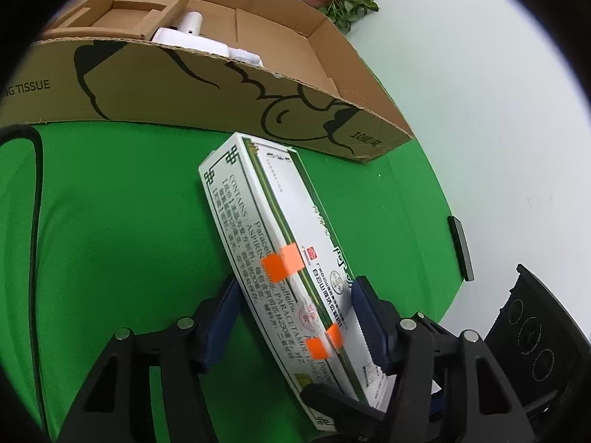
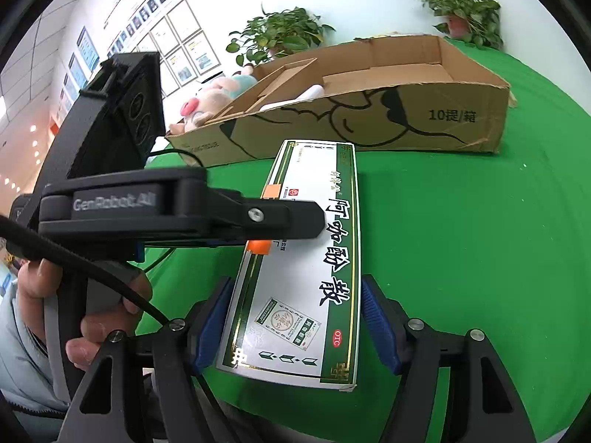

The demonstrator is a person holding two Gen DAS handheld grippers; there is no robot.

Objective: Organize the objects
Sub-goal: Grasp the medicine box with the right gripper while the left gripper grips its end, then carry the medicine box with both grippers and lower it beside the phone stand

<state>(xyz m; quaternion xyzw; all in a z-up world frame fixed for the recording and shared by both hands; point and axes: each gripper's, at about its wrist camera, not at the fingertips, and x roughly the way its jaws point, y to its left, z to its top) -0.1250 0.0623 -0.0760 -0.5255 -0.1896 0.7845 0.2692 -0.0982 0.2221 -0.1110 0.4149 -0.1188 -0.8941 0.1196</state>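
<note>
A long white and green medicine box [image 1: 280, 258] with orange tape tabs is held tilted above the green table. My left gripper [image 1: 295, 295] is shut on it, one blue pad on each long side. In the right wrist view the same box [image 2: 314, 265] lies between the fingers of my right gripper [image 2: 297, 295], whose pads sit at its long edges; I cannot tell if they press it. The left gripper [image 2: 280, 221] reaches in from the left and clamps the box's middle. An open cardboard box [image 1: 221, 85] stands behind, also in the right wrist view [image 2: 369, 110].
The cardboard box holds a white device [image 1: 192, 37] and cardboard dividers. A plush toy [image 2: 210, 99] sits behind it. Potted plants [image 2: 280, 33] stand at the table's back. A black cable [image 1: 35, 184] runs along the left. The green table cloth [image 2: 461, 258] ends at a white wall.
</note>
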